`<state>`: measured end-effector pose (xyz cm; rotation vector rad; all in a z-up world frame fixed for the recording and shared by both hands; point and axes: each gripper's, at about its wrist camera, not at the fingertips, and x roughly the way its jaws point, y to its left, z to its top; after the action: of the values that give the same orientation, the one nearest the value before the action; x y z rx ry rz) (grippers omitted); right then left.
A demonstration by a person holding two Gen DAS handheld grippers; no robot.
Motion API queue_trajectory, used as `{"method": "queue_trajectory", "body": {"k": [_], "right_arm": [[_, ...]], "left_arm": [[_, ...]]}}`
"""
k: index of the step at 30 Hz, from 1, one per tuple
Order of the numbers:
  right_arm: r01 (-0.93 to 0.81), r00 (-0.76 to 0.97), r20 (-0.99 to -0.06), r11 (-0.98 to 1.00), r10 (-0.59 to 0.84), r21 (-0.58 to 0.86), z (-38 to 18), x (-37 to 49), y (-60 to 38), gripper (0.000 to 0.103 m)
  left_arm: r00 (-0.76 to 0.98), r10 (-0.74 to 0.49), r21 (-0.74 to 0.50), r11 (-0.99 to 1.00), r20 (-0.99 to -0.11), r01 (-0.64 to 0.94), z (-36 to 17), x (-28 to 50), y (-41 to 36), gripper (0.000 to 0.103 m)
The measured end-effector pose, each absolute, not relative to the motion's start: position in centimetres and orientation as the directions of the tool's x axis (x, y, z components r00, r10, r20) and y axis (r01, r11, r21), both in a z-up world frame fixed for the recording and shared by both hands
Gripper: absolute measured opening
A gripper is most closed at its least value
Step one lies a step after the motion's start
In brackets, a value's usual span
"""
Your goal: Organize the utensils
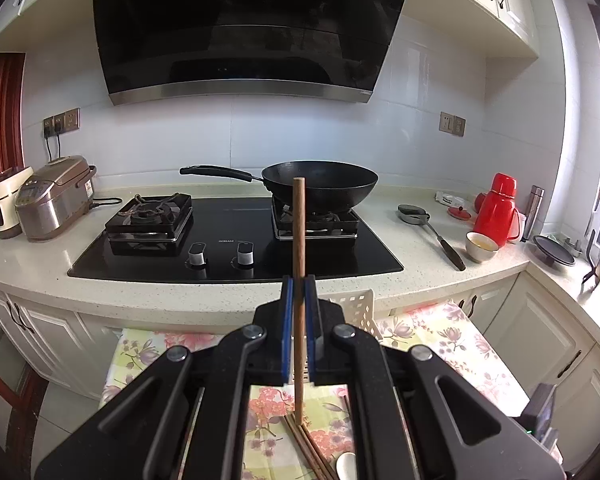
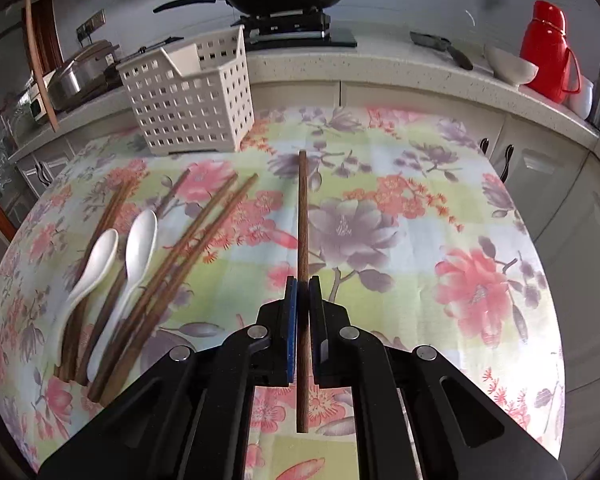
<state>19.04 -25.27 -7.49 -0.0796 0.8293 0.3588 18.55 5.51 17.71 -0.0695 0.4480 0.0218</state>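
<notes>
While I hold both grippers above the table, each one is closed on a single wooden chopstick. My left gripper (image 1: 299,280) pinches its chopstick (image 1: 299,240) between the blue pads, and the stick stands upright, its top end in front of the black wok (image 1: 320,188) on the stove. My right gripper (image 2: 303,280) clamps the second chopstick (image 2: 302,216), which points forward over the flowered tablecloth (image 2: 440,208), away from me toward the counter.

The white basket (image 2: 192,100) stands near the far edge of the table, to the left of my right stick, with open cloth between them. The other chopsticks (image 2: 188,240) lie in a loose pile on the left part of the table, and two white spoons (image 2: 136,248) rest on them. The right half of the cloth is bare up to its edge, next to the cabinet doors (image 2: 540,168). On the counter I see a red thermos (image 2: 546,44) and a bowl (image 2: 510,66).
</notes>
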Motion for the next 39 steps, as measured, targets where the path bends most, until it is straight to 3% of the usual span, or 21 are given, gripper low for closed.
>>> {"method": "queue_trajectory", "body": {"k": [17,33,39], "right_arm": [[-0.353,0.774,-0.528,0.930,0.350,0.099,3.3,16.1,-26.8,0.006],[-0.364,0.794,-0.493,0.928,0.355,0.081,6.2,19.9,-23.3,0.006],[-0.384,0.804,-0.469,0.921,0.366,0.061,9.9,21.6,-21.9,0.006]], "left_arm": [[0.905,-0.001,-0.067,0.997,-0.426,-0.030,17.7,18.0,5.1,0.006],[0.906,-0.024,-0.074,0.997,-0.422,-0.007,18.5,18.0,4.8,0.006],[0.905,-0.044,-0.091,0.996,-0.424,0.006,18.7,19.4,5.0,0.006]]}}
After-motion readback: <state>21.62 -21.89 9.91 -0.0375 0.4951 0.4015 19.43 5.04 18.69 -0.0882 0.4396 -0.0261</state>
